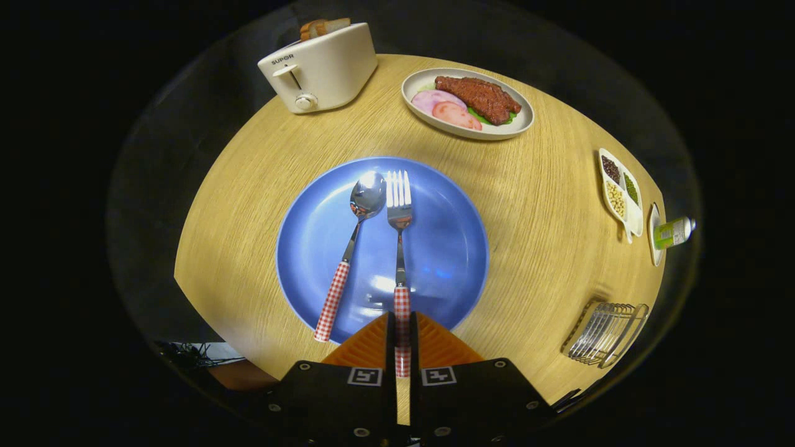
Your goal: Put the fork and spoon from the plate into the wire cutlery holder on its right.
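The gripper's [402,323] fingers are clamped on the fork's [400,248] checked handle, both pressing its sides, pointing level over the near rim of the blue plate [447,248]. The spoon [348,254] lies just left of the fork, on the plate. The wire holder [605,332] stands well to the right near the table's [248,186] edge, bare wood between. Beyond are a toaster [320,68] and a dish of meat [467,102].

Overhead light glares off the blue plate [435,248]; the table [546,205] bows and dims toward its edges.
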Demonstrator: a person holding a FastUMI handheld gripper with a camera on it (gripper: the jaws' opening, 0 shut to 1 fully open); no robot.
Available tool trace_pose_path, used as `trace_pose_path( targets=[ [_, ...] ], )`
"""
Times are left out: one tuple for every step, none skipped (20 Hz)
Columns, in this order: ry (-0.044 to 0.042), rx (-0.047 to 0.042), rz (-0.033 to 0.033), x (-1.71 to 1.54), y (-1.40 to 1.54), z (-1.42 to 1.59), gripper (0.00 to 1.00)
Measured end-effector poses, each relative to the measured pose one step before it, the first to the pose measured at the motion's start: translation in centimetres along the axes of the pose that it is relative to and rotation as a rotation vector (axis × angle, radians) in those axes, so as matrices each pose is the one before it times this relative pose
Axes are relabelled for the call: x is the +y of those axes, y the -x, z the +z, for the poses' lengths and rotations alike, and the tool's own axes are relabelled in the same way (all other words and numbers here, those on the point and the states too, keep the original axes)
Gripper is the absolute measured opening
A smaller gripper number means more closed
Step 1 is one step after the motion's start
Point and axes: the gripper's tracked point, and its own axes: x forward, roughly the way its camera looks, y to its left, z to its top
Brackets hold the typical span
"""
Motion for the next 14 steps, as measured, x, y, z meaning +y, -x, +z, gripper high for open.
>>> trace_pose_path(
  targets=[
    [-0.00836,-0.01726,-0.01017,-0.754,0.909,-0.065,0.09],
    [-0.00822,-0.00995,-0.02808,-1.281,0.819,-0.302,0.09],
    [0.00023,-0.00860,-0.03262,-1.916,1.125,-0.626,0.08],
    [-0.00555,-0.00160,-0.03190,-1.656,0.974,-0.539,0.09],
    [-0.01538,0.00158,-0.02205,-1.492,0.919,-0.638,0.09],
    [-0.02005,0.00069,-0.01246,-1.255,0.924,-0.672,0.09],
    [-0.01515,0.00410,-0.01325,-1.496,0.930,-0.647,0.09],
    [-0.00826,0.00128,-0.01889,-1.723,0.895,-0.643,0.09],
    [-0.01202,-0.00083,-0.02009,-1.710,0.769,-0.527,0.09],
    [-0.01435,0.00215,-0.01734,-1.691,0.642,-0.556,0.08],
    [-0.01674,0.00568,-0.01448,-1.568,0.476,-0.702,0.08],
    [-0.00838,0.00871,-0.01250,-1.479,0.277,-0.699,0.08],
    [-0.00116,0.00785,-0.01504,-1.495,0.244,-0.618,0.08],
    [0.00809,0.01167,-0.00954,-1.284,0.155,-0.770,0.08]
  ],
)
